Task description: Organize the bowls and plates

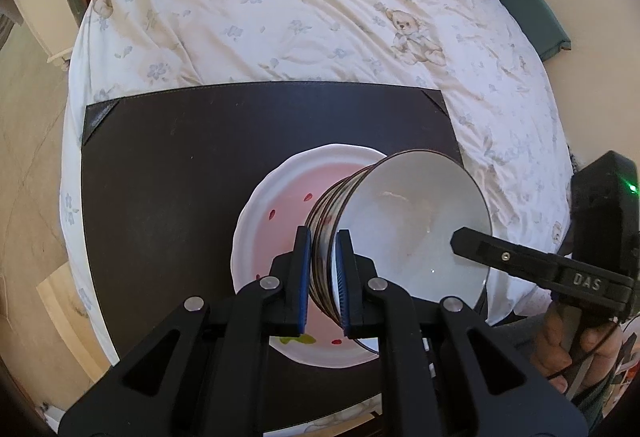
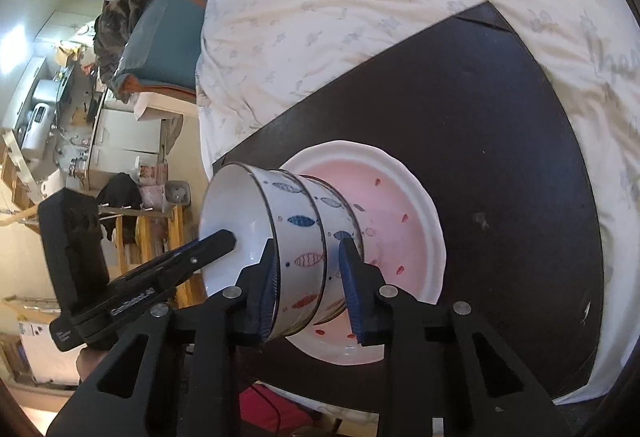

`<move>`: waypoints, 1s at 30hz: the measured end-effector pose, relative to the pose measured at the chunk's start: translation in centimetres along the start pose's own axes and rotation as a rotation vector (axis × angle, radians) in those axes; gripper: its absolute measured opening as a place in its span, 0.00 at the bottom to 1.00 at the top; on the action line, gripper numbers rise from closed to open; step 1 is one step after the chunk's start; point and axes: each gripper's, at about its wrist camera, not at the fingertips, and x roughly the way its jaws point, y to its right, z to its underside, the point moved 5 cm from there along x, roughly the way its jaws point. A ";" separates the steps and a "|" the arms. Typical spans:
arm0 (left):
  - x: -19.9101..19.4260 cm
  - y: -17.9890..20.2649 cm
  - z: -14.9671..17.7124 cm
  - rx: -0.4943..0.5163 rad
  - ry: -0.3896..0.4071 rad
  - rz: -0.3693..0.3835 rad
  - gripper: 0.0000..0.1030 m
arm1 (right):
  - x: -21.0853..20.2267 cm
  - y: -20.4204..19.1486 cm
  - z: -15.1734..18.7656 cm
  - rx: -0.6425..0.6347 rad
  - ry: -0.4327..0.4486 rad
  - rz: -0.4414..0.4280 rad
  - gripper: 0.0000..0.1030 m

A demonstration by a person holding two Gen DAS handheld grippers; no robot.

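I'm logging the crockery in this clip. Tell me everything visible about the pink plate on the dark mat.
The pink plate looks like glazed ceramic: a wide white scalloped rim around a pale pink well dotted with small red marks, with a green-yellow motif near one edge in the left wrist view. It lies flat and upright on the dark mat. Two nested fish-patterned bowls cover part of its well; contact cannot be confirmed.

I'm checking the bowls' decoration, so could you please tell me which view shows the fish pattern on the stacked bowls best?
The right wrist view: the stacked bowls turn their outer walls to it, with blue and red fish outlines clear. The left wrist view looks mostly into the top bowl's white inside, showing only a dark, narrow strip of wall.
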 end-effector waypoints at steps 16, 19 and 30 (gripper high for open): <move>-1.3 0.1 0.5 0.044 0.038 -0.057 0.19 | -1.3 -1.5 0.2 -0.107 0.060 0.037 0.33; -3.0 -0.3 1.0 0.031 0.103 -0.093 0.36 | -1.8 -2.3 0.7 -0.150 0.089 0.060 0.43; -9.7 -0.7 5.0 0.014 0.434 -0.273 0.60 | -6.1 -6.4 4.4 -0.365 0.288 0.146 0.86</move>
